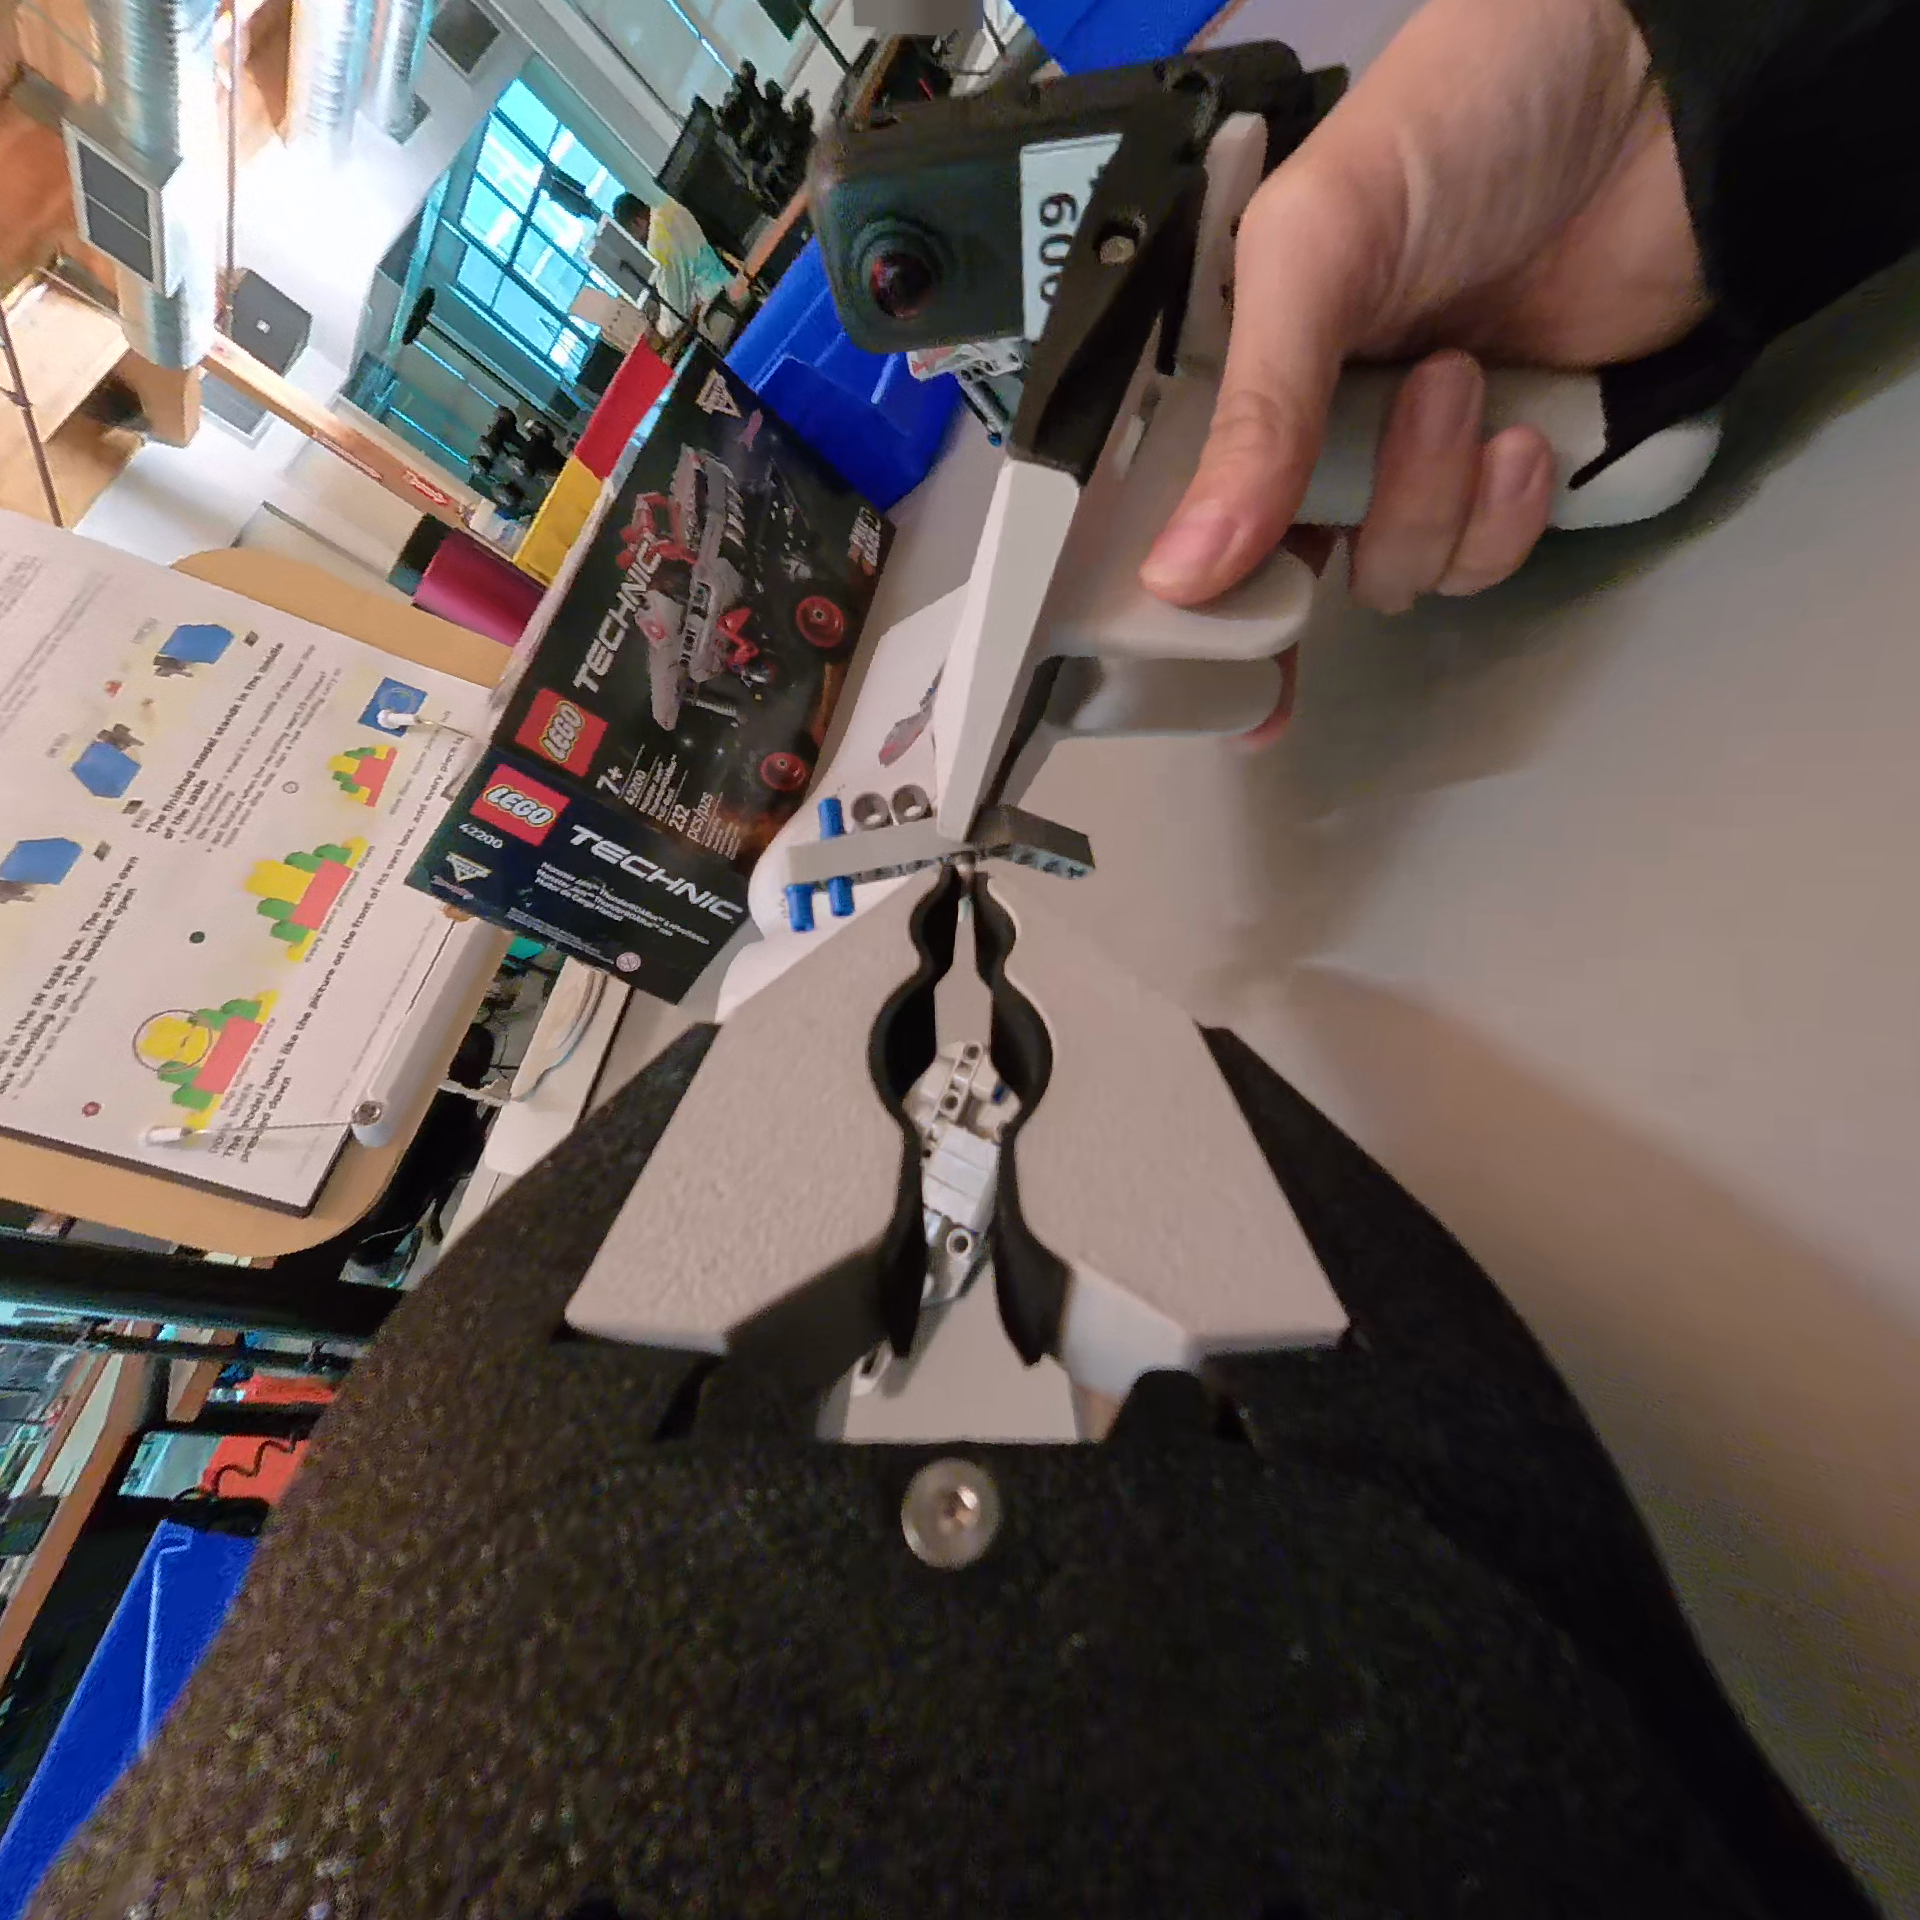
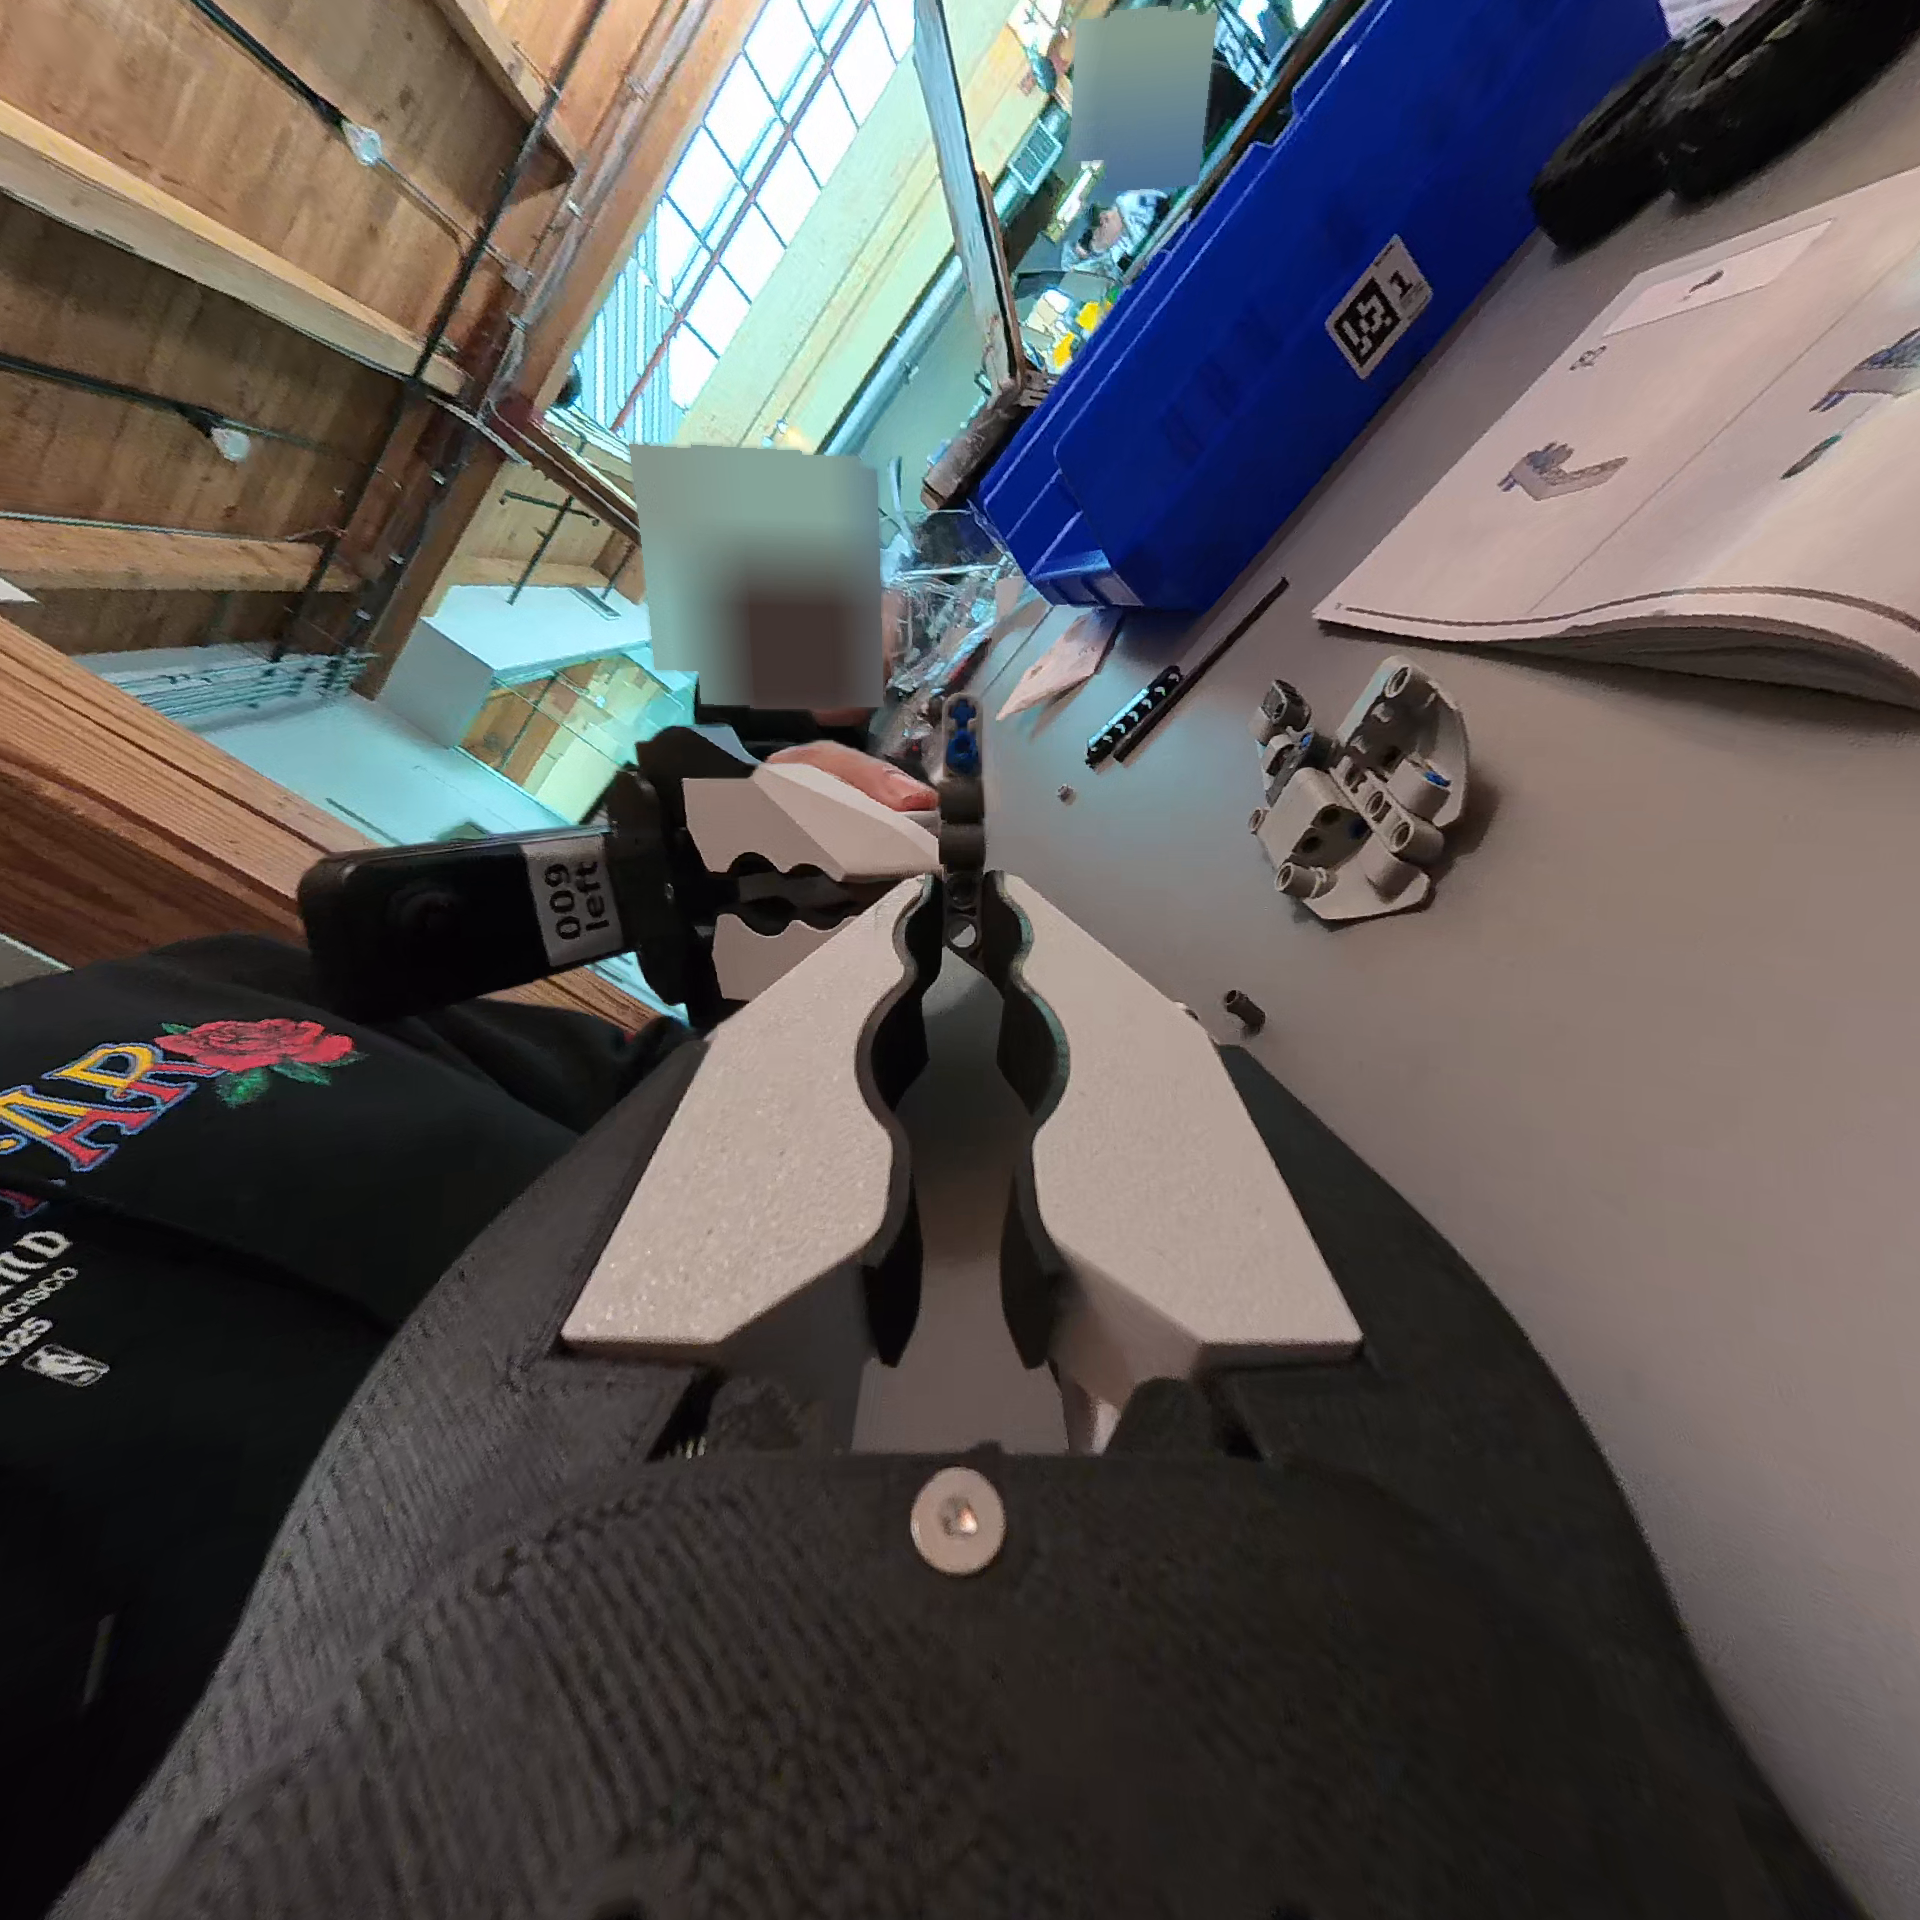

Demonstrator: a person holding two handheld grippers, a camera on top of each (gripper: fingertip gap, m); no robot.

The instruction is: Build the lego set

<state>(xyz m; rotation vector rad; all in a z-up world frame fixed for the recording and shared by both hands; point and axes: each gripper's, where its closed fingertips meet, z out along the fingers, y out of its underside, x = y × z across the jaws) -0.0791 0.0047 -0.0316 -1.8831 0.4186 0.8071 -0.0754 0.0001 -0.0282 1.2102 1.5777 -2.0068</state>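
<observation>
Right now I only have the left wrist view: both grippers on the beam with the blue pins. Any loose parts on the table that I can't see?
Observer: Yes. A black beam lies flat on the table, beyond the grey sub-assembly and apart from it.
Operator: Anything close to the right gripper?
Observer: A small dark bush lies loose on the table. In the right wrist view it shows just off the side of the right gripper, which is clamped on the pinned beam. Nothing touches the bush.
</observation>
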